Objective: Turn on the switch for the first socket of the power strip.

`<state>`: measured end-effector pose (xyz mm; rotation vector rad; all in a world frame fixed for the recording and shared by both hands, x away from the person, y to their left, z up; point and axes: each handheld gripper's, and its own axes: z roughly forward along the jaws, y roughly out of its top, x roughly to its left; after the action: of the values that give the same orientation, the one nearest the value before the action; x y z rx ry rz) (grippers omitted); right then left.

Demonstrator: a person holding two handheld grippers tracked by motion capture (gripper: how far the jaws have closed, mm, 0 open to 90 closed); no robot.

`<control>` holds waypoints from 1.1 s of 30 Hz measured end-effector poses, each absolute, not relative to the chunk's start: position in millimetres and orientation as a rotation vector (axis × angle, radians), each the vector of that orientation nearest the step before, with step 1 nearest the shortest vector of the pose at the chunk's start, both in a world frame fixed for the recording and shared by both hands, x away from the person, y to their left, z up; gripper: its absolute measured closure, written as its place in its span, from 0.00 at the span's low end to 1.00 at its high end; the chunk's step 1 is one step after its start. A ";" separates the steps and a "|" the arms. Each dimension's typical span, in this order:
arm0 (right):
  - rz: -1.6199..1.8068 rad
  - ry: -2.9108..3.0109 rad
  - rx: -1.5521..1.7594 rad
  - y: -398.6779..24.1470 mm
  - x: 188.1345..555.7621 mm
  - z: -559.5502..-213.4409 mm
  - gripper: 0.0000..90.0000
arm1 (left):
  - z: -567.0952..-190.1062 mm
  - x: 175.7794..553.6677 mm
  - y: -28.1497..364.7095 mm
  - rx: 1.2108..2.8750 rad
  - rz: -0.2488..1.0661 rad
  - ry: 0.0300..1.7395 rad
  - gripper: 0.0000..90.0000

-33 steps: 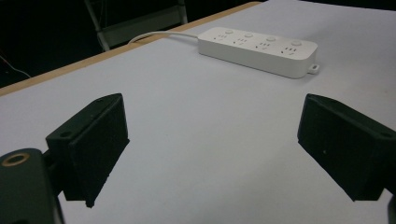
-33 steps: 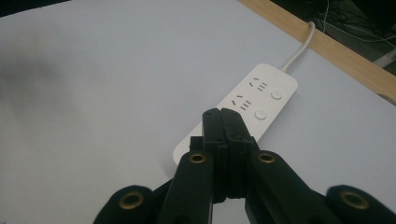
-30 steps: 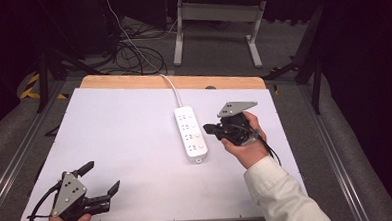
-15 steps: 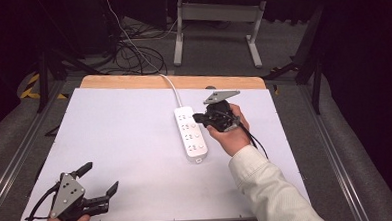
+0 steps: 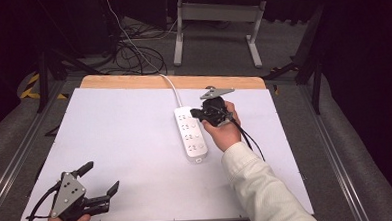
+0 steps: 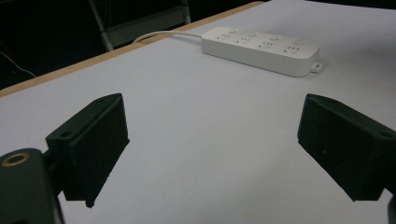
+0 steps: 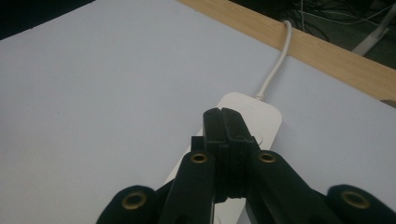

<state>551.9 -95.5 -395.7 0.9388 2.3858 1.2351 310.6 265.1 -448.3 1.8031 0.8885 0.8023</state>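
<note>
power strip near end behind right gripper

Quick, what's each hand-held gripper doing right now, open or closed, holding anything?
Left hand-held gripper: open, jaws wide apart, holding nothing.
Right hand-held gripper: closed, jaws pressed together with nothing between them, over the white power strip.

A white strip with a white cord lies on a white desk edged in pale wood. Both grippers are black; the sleeve is cream.
</note>
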 end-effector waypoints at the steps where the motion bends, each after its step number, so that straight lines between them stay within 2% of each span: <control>1: 1.238 2.382 0.939 -95.5 554.1 -397.2 1.00 | -448.4 310.5 265.0 1.804 0.798 0.890 0.10; 19: 1.232 2.331 0.968 -86.2 588.1 -431.0 1.00 | -448.7 310.7 265.9 1.804 0.796 0.890 0.10; 33: 1.216 2.339 0.891 -81.2 598.7 -449.3 1.00 | -448.6 310.3 265.6 1.800 0.795 0.890 0.10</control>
<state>598.7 -81.2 -449.3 0.8913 2.3389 1.2159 310.3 265.6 -448.6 1.7997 0.8905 0.7953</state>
